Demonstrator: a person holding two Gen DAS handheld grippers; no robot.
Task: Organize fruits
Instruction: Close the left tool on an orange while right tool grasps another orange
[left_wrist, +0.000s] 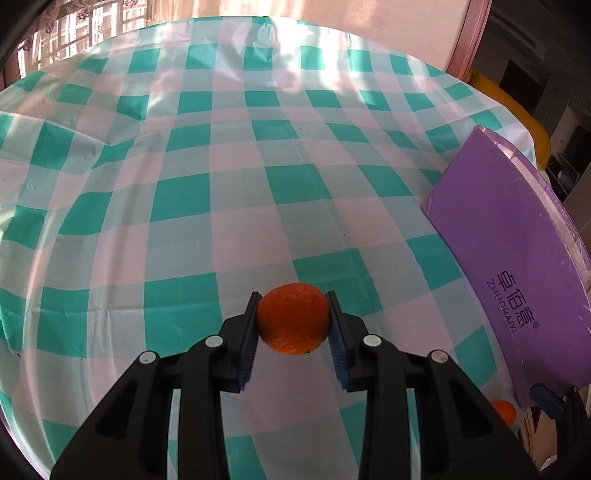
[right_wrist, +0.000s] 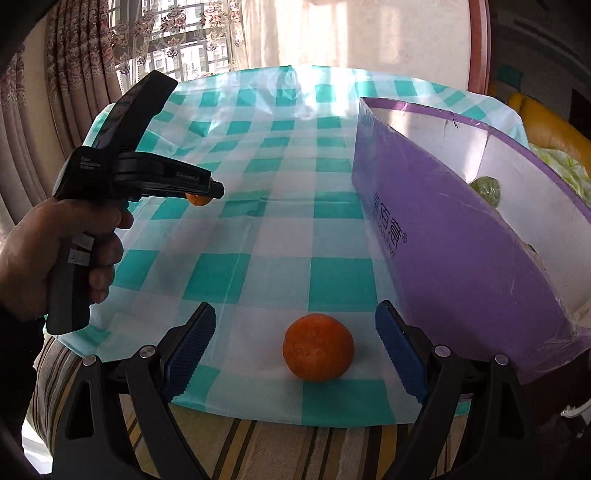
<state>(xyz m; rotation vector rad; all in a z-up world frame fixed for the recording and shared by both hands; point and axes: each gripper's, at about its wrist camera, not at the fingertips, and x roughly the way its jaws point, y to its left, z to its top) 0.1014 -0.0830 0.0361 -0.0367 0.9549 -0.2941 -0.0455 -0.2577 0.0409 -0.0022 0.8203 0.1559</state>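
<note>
My left gripper (left_wrist: 293, 295) is shut on an orange (left_wrist: 291, 321) and holds it above the teal-and-white checked tablecloth (left_wrist: 221, 184). The right wrist view shows that gripper (right_wrist: 216, 190) from the side, in a person's hand (right_wrist: 55, 251), with the held orange (right_wrist: 198, 199) peeking out below its tip. A second orange (right_wrist: 317, 347) rests on the cloth near the table's front edge. My right gripper (right_wrist: 295, 307) is open, one blue pad on each side of this orange and neither touching it. That orange (left_wrist: 504, 411) also shows at the lower right of the left wrist view.
An open purple box (right_wrist: 443, 240) stands on the right of the table, with something green (right_wrist: 485, 188) inside it; its purple side (left_wrist: 509, 240) faces my left gripper. A striped cover (right_wrist: 258, 443) lies below the table's front edge. Curtains and a window are behind.
</note>
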